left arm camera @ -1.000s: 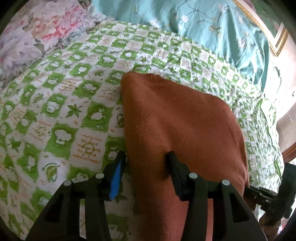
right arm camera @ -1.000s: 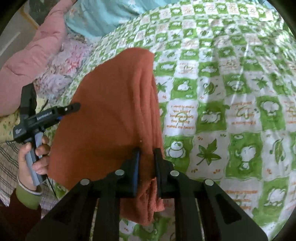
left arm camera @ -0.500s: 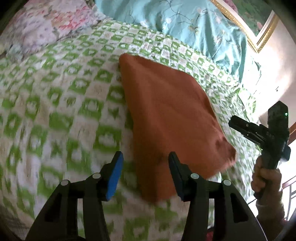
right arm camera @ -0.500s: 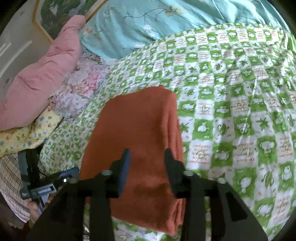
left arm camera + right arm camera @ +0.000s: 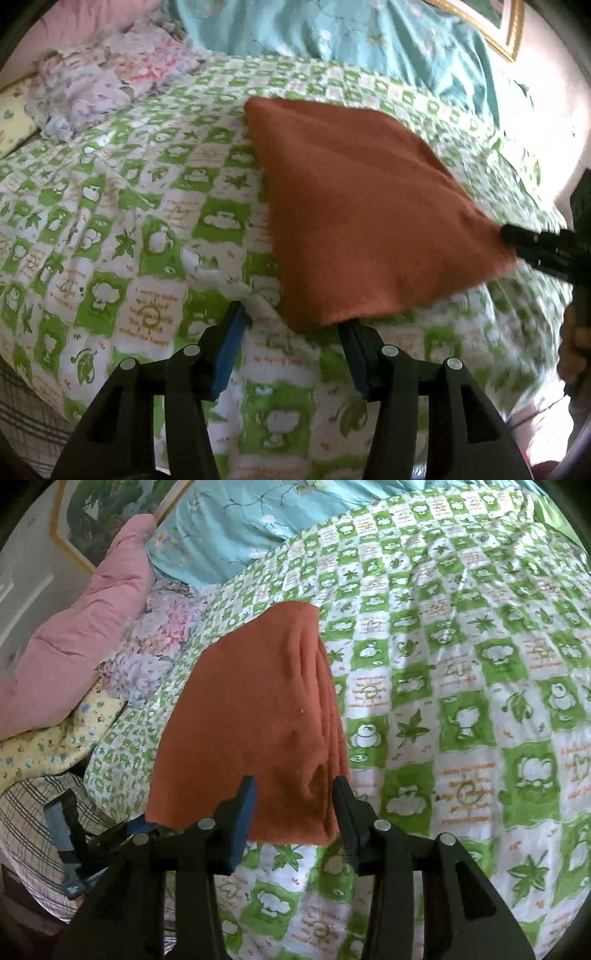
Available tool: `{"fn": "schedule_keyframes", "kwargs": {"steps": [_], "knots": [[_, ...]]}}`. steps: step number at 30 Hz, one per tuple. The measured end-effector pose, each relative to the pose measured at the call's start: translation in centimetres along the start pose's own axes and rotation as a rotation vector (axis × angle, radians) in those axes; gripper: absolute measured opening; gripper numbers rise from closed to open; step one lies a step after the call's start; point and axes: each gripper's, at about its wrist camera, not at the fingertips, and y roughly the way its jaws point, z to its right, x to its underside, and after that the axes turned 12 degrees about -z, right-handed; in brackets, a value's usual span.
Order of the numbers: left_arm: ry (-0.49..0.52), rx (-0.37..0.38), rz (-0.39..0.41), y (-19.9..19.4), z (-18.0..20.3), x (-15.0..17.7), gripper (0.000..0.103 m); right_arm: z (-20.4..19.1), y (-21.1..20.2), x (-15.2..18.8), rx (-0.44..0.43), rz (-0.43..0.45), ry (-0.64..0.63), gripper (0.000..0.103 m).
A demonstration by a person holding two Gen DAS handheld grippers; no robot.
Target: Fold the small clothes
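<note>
- One garment in view: an orange knit (image 5: 362, 206), lying on the green-and-white checked bedspread (image 5: 110, 229) as a compact folded rectangle.
- Right wrist view shows several stacked layers along the knit's right edge (image 5: 328, 701); judged folded more than once already.
- Near edge of the knit lies just beyond both sets of tongs; far corner points toward the teal quilt (image 5: 369, 40) at the head of the bed.
- Left tongs (image 5: 295, 332): spread wide, nothing between the blue pads; right-hand fingertip (image 5: 351, 332) sits at the near hem, contact cannot be confirmed.
- Right tongs (image 5: 291, 801): also spread apart, straddling the near right corner of the knit without pinching it. In the left wrist view the same tool shows at the knit's right corner, blurred.
- Progress estimate: folding of this piece looks essentially complete; outline is tidy, no sleeve or loose flap visible.
- Remaining, as a judgement: at most a smoothing pass or moving the bundle aside. A slight dimple shows near the front corner (image 5: 314, 771).
- Other small clothes waiting to be folded: none identifiable. Pink quilt (image 5: 81, 627), floral bedding (image 5: 159, 642) and a plaid cloth (image 5: 33, 834) sit to the left; their role is unclear.
</note>
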Motion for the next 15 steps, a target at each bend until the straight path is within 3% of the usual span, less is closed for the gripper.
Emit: {"fn": "schedule_keyframes", "kwargs": {"steps": [1, 2, 3, 4, 6, 9, 13, 15], "knots": [[0.003, -0.021, 0.027, 0.0, 0.2, 0.1, 0.051, -0.2, 0.3, 0.0, -0.004, 0.001, -0.011, 0.044], [0.007, -0.054, 0.041, 0.2, 0.2, 0.0, 0.046, -0.4, 0.5, 0.0, -0.009, -0.001, -0.019, 0.036], [0.004, -0.066, 0.037, 0.5, 0.2, 0.1, 0.027, -0.6, 0.8, -0.1, -0.014, -0.003, -0.030, 0.011], [0.002, -0.028, 0.022, 0.7, -0.1, -0.2, 0.013, -0.8, 1.2, -0.1, -0.009, -0.014, -0.039, 0.005], [0.000, -0.011, 0.036, -0.1, -0.1, -0.3, 0.007, -0.8, 0.9, -0.3, -0.016, 0.000, -0.034, 0.005], [0.052, -0.062, 0.050, -0.5, 1.0, 0.0, 0.005, -0.7, -0.6, -0.7, 0.030, 0.032, -0.047, 0.005], [0.035, -0.060, 0.009, 1.1, 0.9, 0.2, 0.005, 1.0, 2.0, -0.6, 0.144, -0.046, -0.060, 0.004], [0.037, -0.046, -0.001, 0.8, 0.7, 0.2, 0.005, 1.5, 2.8, -0.3, 0.150, -0.061, -0.055, 0.005]]}}
